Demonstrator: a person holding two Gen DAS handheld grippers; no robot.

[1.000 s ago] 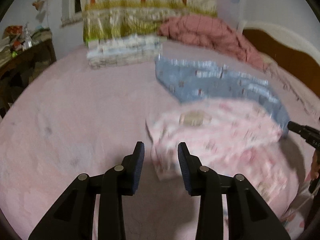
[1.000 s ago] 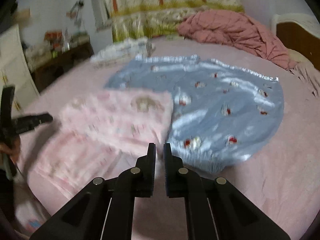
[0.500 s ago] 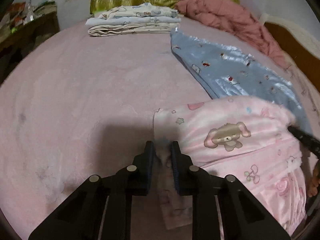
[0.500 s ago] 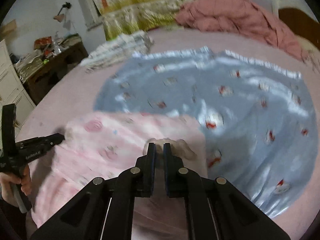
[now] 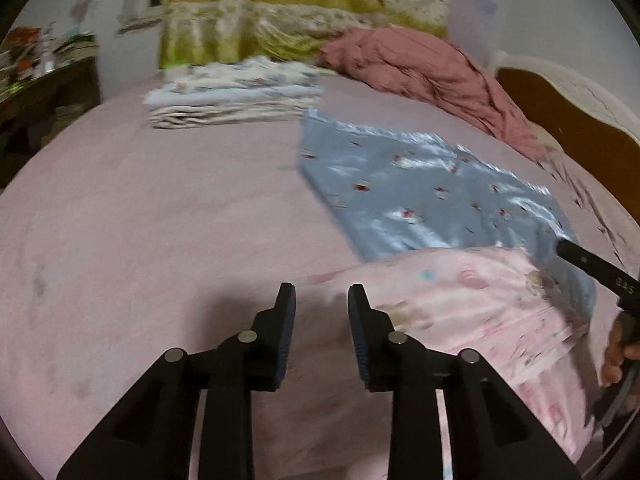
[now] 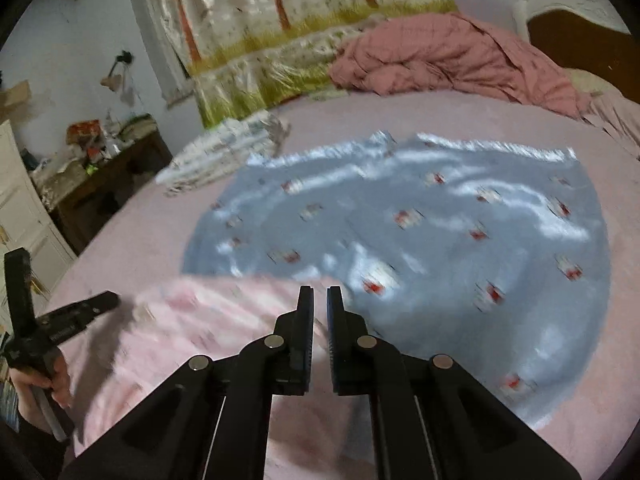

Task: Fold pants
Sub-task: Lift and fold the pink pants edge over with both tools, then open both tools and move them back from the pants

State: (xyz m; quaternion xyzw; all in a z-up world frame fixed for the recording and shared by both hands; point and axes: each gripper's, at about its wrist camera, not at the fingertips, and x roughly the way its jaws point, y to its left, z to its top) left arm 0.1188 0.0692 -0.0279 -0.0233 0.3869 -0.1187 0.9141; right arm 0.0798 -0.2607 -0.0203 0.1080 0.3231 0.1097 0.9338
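Two grippers hover over the pink pants [image 5: 472, 304] on the bed [image 5: 160, 220]: left gripper [image 5: 321, 300] spread and empty, right gripper [image 6: 320, 300] nearly closed on nothing. Beyond lie a blue garment [image 6: 420, 240], folded stack [image 5: 236, 92] and rumpled quilt [image 5: 424, 68].

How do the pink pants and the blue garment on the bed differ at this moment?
The pink pants are pale pink with cartoon prints; the blue garment is shiny blue with small red motifs. The pink pants lie nearest both grippers and overlap the near edge of the blue garment, which spreads farther up the bed and covers more of it. Both lie flat on the pink sheet.
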